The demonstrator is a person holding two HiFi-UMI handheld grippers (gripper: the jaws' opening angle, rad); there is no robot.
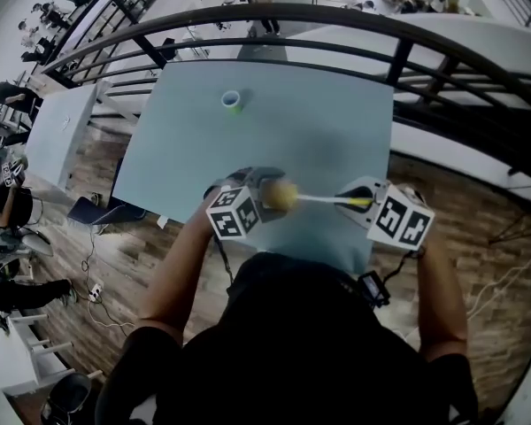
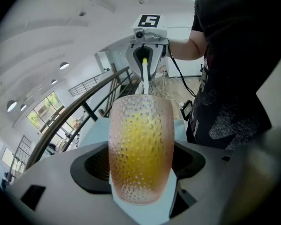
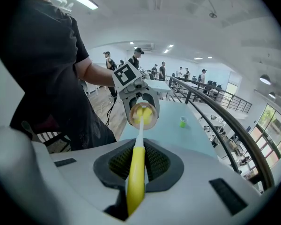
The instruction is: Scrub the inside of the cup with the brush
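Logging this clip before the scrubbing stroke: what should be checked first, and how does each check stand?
1. Cup clamped in left gripper: ok.
2. Brush handle clamped in right gripper: ok.
3. Brush head inside the cup: ok; yellow shows in its mouth and through its wall.
4. Cup mouth facing the right gripper, brush shaft in line: ok.
5. Brush head touching the cup's bottom: cannot tell.
6. Small green cup on the table, far from both grippers: ok.

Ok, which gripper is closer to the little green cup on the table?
Left. The left gripper, shut on the dimpled cup, sits almost straight back from the little green cup; the right gripper, holding the yellow brush, is farther off to the side.
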